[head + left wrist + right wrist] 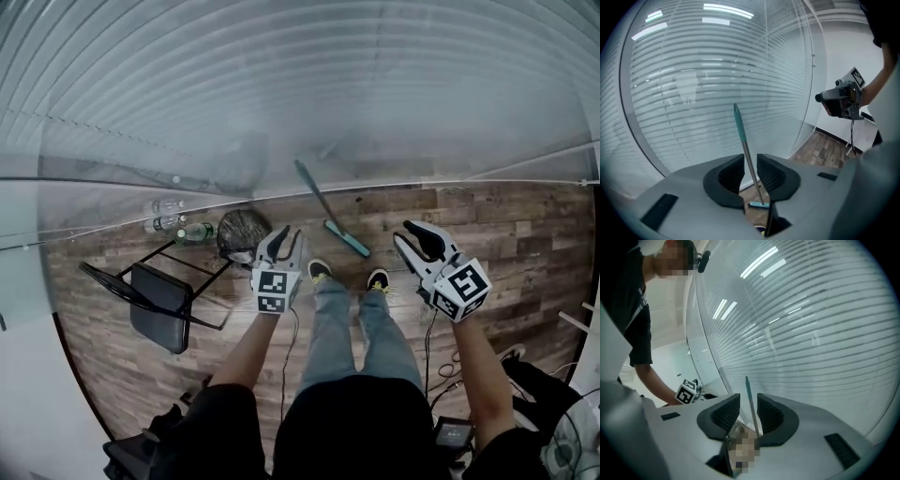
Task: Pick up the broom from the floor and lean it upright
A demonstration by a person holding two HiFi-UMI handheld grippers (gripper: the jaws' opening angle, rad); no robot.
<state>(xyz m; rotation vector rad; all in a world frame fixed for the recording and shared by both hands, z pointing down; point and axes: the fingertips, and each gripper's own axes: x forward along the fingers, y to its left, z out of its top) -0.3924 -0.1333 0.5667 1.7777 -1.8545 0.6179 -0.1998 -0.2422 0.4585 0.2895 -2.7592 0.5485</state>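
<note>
Broom [323, 208] upright against the glass wall [281, 112]; both my grippers released.
Head view: broom head on the wood floor [487, 225] just ahead of my shoes [320, 271], handle leaning on the glass; my left gripper [281, 246] and right gripper [417, 242] flank it, clear of it. Left gripper view: jaws parted, empty, broom beyond the gap. Right gripper view: jaws parted, nothing held, broom beyond.

Floor: brown wood-plank boards [506, 234], meeting a glass wall with blinds [281, 112].
Centre: teal-headed broom with metal handle [346, 239], head on the boards, handle tilted against the glass.
Left: black folding chair [159, 302]; clear and green plastic bottles [192, 232] beside a dark rounded bin [243, 232].
</note>
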